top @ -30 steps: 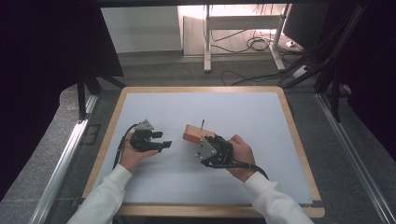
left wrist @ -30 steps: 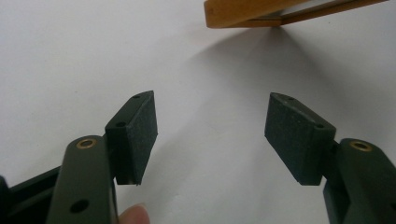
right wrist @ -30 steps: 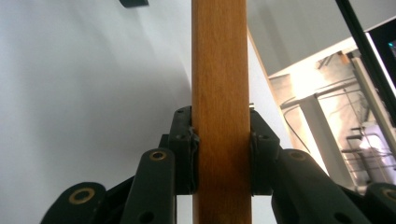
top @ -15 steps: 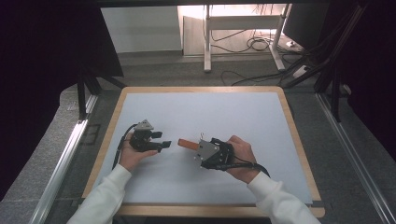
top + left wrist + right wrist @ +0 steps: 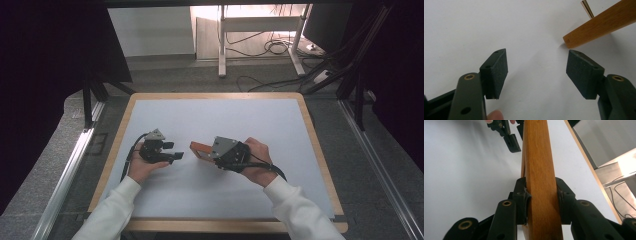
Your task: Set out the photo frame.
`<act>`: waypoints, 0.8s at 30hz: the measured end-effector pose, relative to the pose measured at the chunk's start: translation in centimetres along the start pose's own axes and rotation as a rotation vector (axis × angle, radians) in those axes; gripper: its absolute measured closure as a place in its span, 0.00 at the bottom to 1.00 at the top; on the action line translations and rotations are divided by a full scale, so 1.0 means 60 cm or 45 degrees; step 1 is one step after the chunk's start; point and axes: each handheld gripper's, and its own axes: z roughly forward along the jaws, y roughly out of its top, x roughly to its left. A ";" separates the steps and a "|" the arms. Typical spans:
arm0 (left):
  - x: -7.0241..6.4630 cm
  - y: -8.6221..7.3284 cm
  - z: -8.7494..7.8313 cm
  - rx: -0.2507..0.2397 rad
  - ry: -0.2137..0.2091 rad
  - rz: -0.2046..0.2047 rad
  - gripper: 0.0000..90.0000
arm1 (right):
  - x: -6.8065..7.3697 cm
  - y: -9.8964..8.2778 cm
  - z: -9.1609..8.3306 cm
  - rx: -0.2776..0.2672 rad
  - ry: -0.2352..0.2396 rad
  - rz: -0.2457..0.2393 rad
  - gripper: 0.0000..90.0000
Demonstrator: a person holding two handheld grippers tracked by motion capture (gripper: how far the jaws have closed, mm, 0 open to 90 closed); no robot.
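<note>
A long brown wooden block (image 5: 199,149) (image 5: 539,170) hangs just above the white table top. My right gripper (image 5: 207,152) (image 5: 541,198) is shut on it, one pad pressed against each long side. Its jaws have just eased slightly wider with the block still between them. The block's free end (image 5: 599,23) points at my left gripper (image 5: 175,151) (image 5: 537,72), which stands open a short way off with nothing between its pads. A thin pale peg (image 5: 587,8) shows behind the block. My left gripper (image 5: 510,135) also appears beyond the block's far end in the right gripper view.
The white table top (image 5: 215,117) has a wooden rim (image 5: 312,135). Metal rails (image 5: 70,165) run along both sides of the table. Beyond the far edge are desk legs (image 5: 220,40) and loose cables (image 5: 272,47) on the floor.
The right gripper has risen a little and turned the block, whose end now points at the left gripper instead of showing its broad face. The left hand has stayed put.
</note>
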 end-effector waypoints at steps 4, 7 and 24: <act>0.001 -0.001 -0.001 -0.005 -0.001 -0.002 0.36 | -0.008 0.008 0.011 0.005 -0.002 0.013 0.73; 0.001 -0.001 -0.003 -0.009 -0.003 0.000 0.36 | -0.017 0.007 0.012 0.008 -0.003 0.031 0.72; -0.004 -0.002 0.001 -0.008 -0.032 0.005 0.36 | -0.075 -0.014 0.035 0.036 -0.028 0.183 0.63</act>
